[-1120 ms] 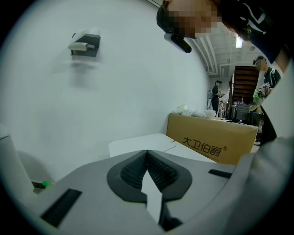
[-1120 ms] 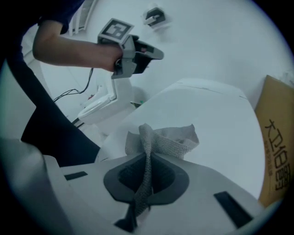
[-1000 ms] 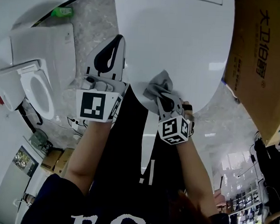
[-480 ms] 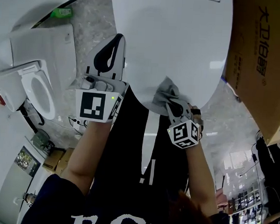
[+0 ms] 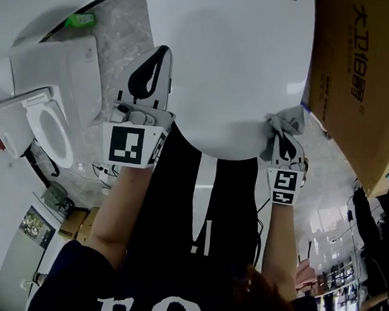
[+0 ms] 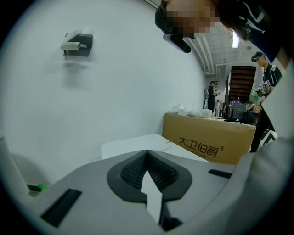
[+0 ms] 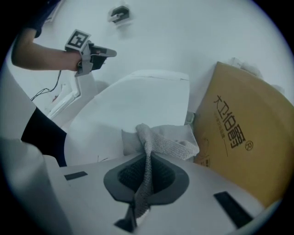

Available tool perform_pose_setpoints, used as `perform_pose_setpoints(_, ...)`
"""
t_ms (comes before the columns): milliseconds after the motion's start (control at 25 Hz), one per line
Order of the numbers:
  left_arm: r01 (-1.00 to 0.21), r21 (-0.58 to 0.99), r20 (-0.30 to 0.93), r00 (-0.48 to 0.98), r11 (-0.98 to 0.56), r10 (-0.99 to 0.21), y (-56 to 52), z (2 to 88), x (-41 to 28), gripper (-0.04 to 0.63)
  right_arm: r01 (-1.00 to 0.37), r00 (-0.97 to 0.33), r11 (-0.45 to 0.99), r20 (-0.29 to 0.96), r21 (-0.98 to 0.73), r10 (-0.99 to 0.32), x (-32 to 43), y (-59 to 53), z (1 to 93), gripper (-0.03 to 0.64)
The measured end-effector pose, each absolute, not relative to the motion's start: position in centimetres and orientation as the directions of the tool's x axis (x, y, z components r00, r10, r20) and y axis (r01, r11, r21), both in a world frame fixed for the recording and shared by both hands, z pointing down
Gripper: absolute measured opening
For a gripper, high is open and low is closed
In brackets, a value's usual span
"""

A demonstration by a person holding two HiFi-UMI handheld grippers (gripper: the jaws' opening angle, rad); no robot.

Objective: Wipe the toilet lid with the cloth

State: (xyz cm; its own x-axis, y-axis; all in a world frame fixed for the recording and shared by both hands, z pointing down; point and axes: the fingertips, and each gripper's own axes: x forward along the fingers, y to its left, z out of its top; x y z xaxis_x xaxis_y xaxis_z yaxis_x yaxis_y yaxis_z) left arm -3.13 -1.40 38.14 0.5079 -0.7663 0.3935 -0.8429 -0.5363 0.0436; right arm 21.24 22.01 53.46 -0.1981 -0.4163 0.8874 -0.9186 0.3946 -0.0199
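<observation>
White toilet lid (image 5: 234, 68), top cut off; right claw (image 5: 283, 148) pinches cloth (image 5: 285, 119).

The left claw (image 5: 160, 57) reaches forward from the bare left forearm (image 5: 125, 210), with its marker cube (image 5: 130, 146) turned flat toward the head camera. In the left gripper view its jaws meet at the tips and nothing is between them. The right claw (image 5: 283, 140) is well apart from it, off to the right and closer to the body, at the end of a nearly straight right forearm (image 5: 276, 247). Its jaws are pressed together on a fold of grey cloth (image 7: 154, 143), which runs down between the pads and bunches beyond the tips.
</observation>
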Motion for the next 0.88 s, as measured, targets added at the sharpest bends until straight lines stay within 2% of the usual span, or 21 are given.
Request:
perform_pose_setpoints(80, -0.842, 0.049, 0.394, 0.51, -0.537, -0.765, -1.4, 38.3, -2.7, 0.015, -0.936, -0.175, 0.351, 0.9, -0.026, -0.399, 20.6, 23.2, 53.6, 0.025)
perform_pose_setpoints(240, -0.839, 0.054, 0.395, 0.515, -0.541, -0.761, -1.0, 38.4, -2.3, 0.015, -0.933, -0.184, 0.356, 0.926, -0.059, -0.329, 17.2, 25.4, 53.8, 0.025)
perform_pose_setpoints(480, -0.844, 0.051, 0.383, 0.51, -0.533, -0.77, -0.9, 37.1, -2.3, 0.015, -0.799, -0.443, 0.497, 0.89, -0.339, -0.106, 7.3, 28.4, 53.8, 0.025)
perform_pose_setpoints(640, -0.846, 0.043, 0.364, 0.509, -0.532, -0.78, -1.0, 34.0, -2.8, 0.015, -0.816, -0.486, 0.472, 0.839, -0.334, -0.247, 6.4, 24.7, 49.8, 0.025)
perform_pose_setpoints(880, -0.86, 0.038, 0.29, 0.496, -0.508, -0.818, -2.0, 25.8, -3.1, 0.015, -0.893, -0.434, 0.372, 0.697, -0.251, -0.571, 13.2, 15.8, 38.5, 0.025)
